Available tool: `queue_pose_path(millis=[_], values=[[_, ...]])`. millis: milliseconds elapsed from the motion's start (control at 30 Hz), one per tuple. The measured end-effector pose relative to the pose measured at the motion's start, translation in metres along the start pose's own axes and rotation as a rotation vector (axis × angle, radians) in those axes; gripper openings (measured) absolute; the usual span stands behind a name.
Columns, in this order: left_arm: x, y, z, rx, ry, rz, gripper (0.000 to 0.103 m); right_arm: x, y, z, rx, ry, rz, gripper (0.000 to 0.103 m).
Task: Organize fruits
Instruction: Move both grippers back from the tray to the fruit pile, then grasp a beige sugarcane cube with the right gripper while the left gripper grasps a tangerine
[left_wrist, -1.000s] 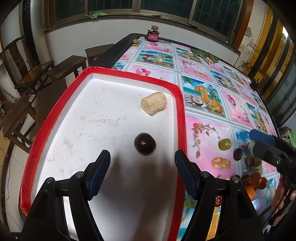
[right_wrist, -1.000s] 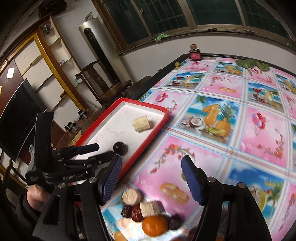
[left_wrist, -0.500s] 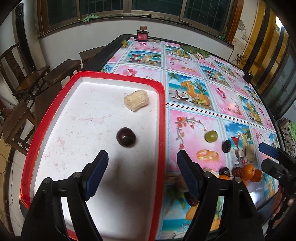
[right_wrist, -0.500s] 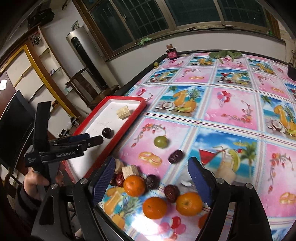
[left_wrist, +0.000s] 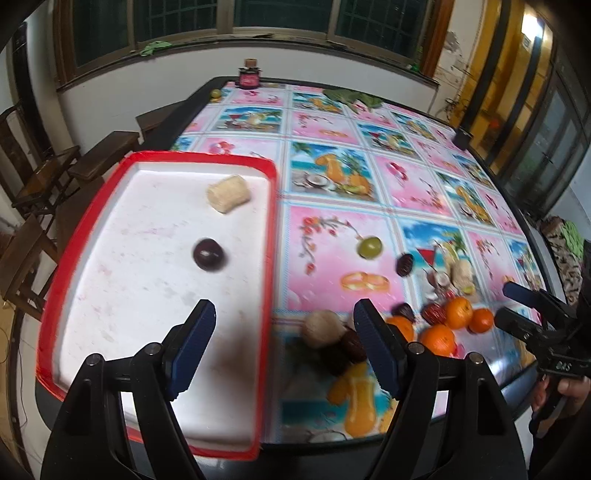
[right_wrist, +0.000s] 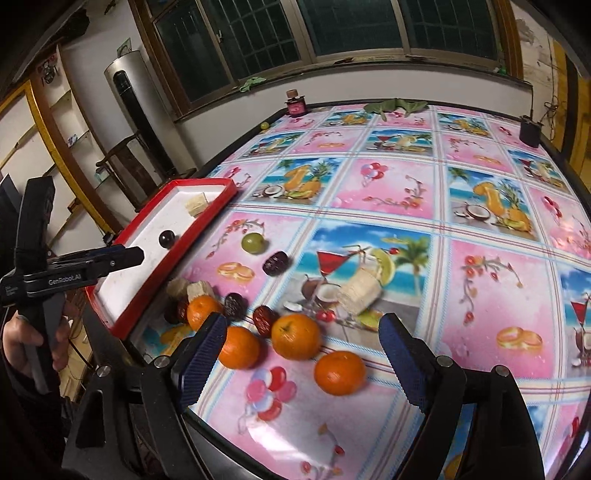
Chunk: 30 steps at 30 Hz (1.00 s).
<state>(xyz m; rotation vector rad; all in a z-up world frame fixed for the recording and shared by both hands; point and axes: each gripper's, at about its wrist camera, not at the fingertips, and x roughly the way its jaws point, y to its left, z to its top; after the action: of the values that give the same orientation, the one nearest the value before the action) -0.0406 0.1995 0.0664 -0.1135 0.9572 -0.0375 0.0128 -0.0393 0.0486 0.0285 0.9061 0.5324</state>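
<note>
My right gripper (right_wrist: 303, 354), jaws spread and empty, hovers over the oranges (right_wrist: 295, 336); I should centre one orange before squeezing.

bench (right_wrist: 491, 280): picture cloth | on it: red tray (left_wrist: 269, 236), oranges (right_wrist: 295, 336), green grape (right_wrist: 253, 243), dates (right_wrist: 275, 263), banana piece (right_wrist: 360, 291), jar (right_wrist: 296, 105) at far edge

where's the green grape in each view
Left wrist: green grape lies right of centre on the pink cloth, right of the red tray.
Right wrist: green grape lies left of centre, just right of the red tray.
Shared landmark: the dark date beside it.
</note>
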Motion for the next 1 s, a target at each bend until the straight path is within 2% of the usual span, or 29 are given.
queue_pose_path(millis=[300, 467, 600, 733, 1000], values=[[0.003, -0.044, -0.017, 0.083, -0.004, -0.060, 0.077, -0.005, -0.012, -0.017, 0.005, 0.008, -0.046, 0.083], [0.013, -0.066, -0.024, 0.149, 0.022, -0.084, 0.077, -0.006, -0.013, -0.019, -0.012, 0.021, -0.058, 0.071], [0.019, -0.075, -0.027, 0.167, 0.034, -0.093, 0.060, -0.002, -0.015, -0.015, -0.020, 0.029, -0.076, 0.064], [0.025, -0.078, -0.030, 0.168, 0.049, -0.104, 0.054, 0.007, -0.019, -0.005, -0.004, 0.039, -0.100, 0.060], [0.037, -0.086, -0.028, 0.184, 0.072, -0.116, 0.052, 0.034, -0.029, 0.007, 0.062, 0.083, -0.079, 0.051]])
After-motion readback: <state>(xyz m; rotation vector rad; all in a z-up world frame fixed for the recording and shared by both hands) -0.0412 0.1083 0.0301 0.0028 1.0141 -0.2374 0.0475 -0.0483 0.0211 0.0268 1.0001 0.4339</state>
